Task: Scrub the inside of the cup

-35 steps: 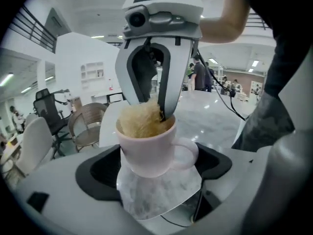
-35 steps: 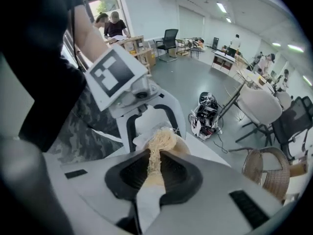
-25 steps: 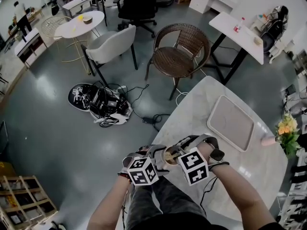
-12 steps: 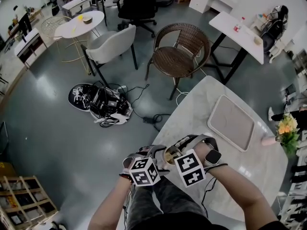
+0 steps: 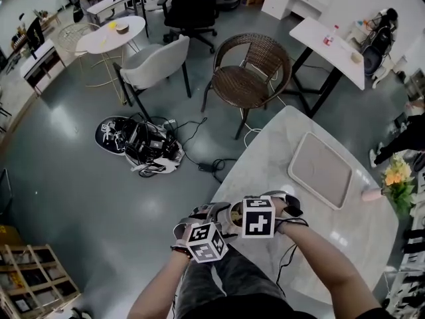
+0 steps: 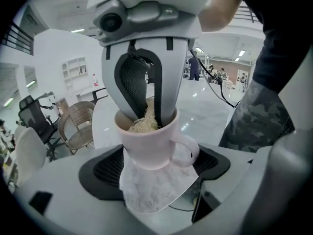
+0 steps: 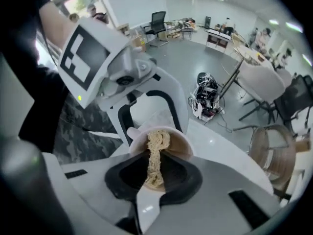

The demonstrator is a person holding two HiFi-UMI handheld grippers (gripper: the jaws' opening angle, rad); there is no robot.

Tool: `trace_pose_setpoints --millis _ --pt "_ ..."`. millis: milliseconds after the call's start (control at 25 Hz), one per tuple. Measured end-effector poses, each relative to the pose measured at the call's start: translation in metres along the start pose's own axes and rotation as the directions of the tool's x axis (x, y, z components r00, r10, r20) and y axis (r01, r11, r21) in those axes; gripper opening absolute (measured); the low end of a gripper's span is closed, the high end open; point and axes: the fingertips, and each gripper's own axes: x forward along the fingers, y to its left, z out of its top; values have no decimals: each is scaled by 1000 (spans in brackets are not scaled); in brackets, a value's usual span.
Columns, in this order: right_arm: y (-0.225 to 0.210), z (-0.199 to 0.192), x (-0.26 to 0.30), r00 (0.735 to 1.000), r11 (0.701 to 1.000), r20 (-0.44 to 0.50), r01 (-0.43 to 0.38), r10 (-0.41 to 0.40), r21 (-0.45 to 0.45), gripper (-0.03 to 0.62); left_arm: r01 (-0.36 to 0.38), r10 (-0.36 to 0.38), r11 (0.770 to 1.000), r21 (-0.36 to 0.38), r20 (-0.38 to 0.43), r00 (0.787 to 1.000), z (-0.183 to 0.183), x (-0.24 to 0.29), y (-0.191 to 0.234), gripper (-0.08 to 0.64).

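A pale pink cup (image 6: 146, 148) with a handle on its right side sits between the black pads of my left gripper (image 6: 155, 173), which is shut on it. My right gripper (image 7: 155, 173) is shut on a tan fibrous scrubber (image 7: 155, 151) and comes down into the cup's mouth (image 7: 182, 148). In the left gripper view its two fingers (image 6: 134, 84) reach inside the cup, with the scrubber (image 6: 143, 125) showing at the rim. In the head view both grippers meet at the cup (image 5: 234, 214) over the near table edge, left gripper (image 5: 216, 221) and right gripper (image 5: 248, 212).
The white marble table (image 5: 279, 151) carries a pale rectangular tray (image 5: 319, 170) farther right. Flowers (image 5: 397, 178) stand at its right edge. A wicker chair (image 5: 249, 68) is beyond the table, and a heap of cables and gear (image 5: 139, 145) lies on the floor to the left.
My right gripper has turned and shifted left and up over the cup, so its marker cube now faces the camera squarely. The left gripper has dropped slightly, still on the cup.
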Motion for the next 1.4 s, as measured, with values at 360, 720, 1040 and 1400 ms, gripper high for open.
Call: trace_pose_setpoints --millis 360,720,1040,1400 --pt "4 0 -45 978 964 207 -52 -2 259 60 -76 73 995 -60 -60 996 -6 8 4 391" --pt "6 -1 -83 914 921 328 106 -238 374 60 -118 122 976 -181 13 992 -2 -5 9 396" --pt "25 -12 -114 781 804 405 197 -475 561 60 -181 191 968 -173 38 981 -6 -41 -2 394" --pt "78 -9 -105 692 703 415 187 -590 686 60 -218 252 958 -184 188 949 9 -87 -39 72"
